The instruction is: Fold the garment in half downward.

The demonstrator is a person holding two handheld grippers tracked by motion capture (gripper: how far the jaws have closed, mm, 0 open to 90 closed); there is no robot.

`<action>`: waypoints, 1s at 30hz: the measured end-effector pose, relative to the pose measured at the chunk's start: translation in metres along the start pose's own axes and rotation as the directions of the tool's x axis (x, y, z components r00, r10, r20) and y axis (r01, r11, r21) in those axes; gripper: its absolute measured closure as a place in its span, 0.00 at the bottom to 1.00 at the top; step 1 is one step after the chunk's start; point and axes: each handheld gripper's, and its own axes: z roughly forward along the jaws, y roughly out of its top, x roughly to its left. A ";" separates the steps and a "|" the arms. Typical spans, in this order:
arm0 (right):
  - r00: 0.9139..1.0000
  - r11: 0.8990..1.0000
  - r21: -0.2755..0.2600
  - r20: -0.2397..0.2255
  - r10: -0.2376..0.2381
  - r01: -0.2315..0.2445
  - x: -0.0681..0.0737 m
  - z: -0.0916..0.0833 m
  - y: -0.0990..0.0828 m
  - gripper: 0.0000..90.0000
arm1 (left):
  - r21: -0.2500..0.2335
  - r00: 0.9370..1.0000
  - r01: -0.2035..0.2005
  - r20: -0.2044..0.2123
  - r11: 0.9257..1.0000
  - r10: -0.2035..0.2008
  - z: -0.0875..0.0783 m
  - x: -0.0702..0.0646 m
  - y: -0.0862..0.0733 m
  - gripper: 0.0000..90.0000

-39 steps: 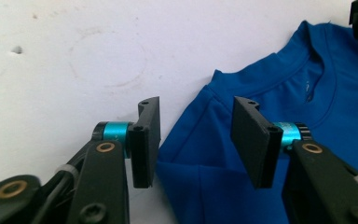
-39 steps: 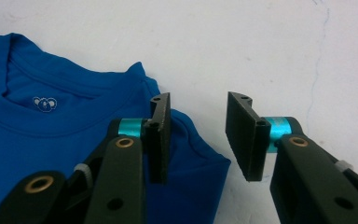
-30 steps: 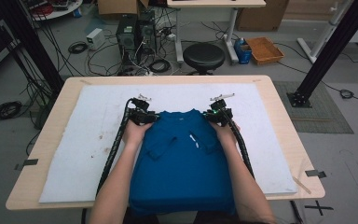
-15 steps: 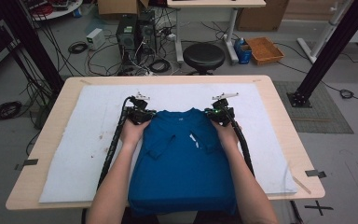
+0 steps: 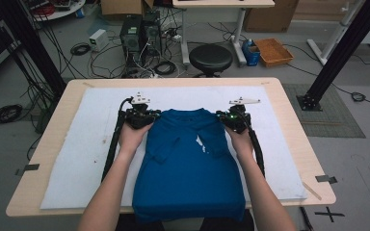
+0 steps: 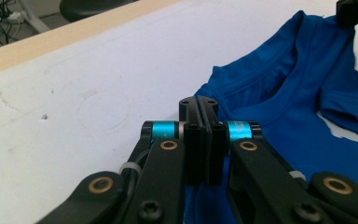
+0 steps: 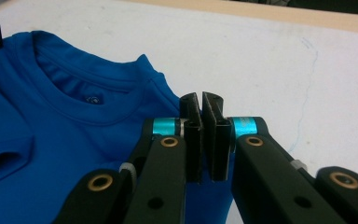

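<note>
Holding the blue shirt [image 5: 189, 163] by both shoulders near the far edge of the white mat [image 5: 77, 159], I see its hem hanging over the table's near edge. My left gripper [image 6: 199, 105] is pinching cloth. My right gripper [image 7: 201, 103] also; this thin pinch could slip when lifting.

Blue t-shirt [image 5: 188, 168] with white print, white mat [image 5: 77, 159], pale wooden table [image 5: 43, 144]
</note>
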 end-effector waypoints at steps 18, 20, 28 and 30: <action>0.992 0.994 -0.076 -0.094 -0.083 0.077 0.041 -0.071 -0.026 0.97 | -0.078 0.977 -0.178 0.103 0.981 0.185 -0.062 -0.057 -0.014 0.99; 0.991 0.993 -0.077 -0.096 -0.097 0.090 0.045 -0.079 -0.032 0.97 | -0.081 0.973 -0.190 0.119 0.978 0.199 -0.068 -0.063 -0.020 0.98; 0.986 0.991 -0.062 -0.117 -0.123 0.116 0.058 -0.107 -0.059 0.97 | -0.064 0.953 -0.245 0.166 0.967 0.252 -0.086 -0.086 -0.046 0.99; 0.983 0.990 -0.055 -0.121 -0.139 0.133 0.062 -0.114 -0.066 0.97 | -0.062 0.949 -0.252 0.181 0.966 0.259 -0.090 -0.090 -0.054 0.99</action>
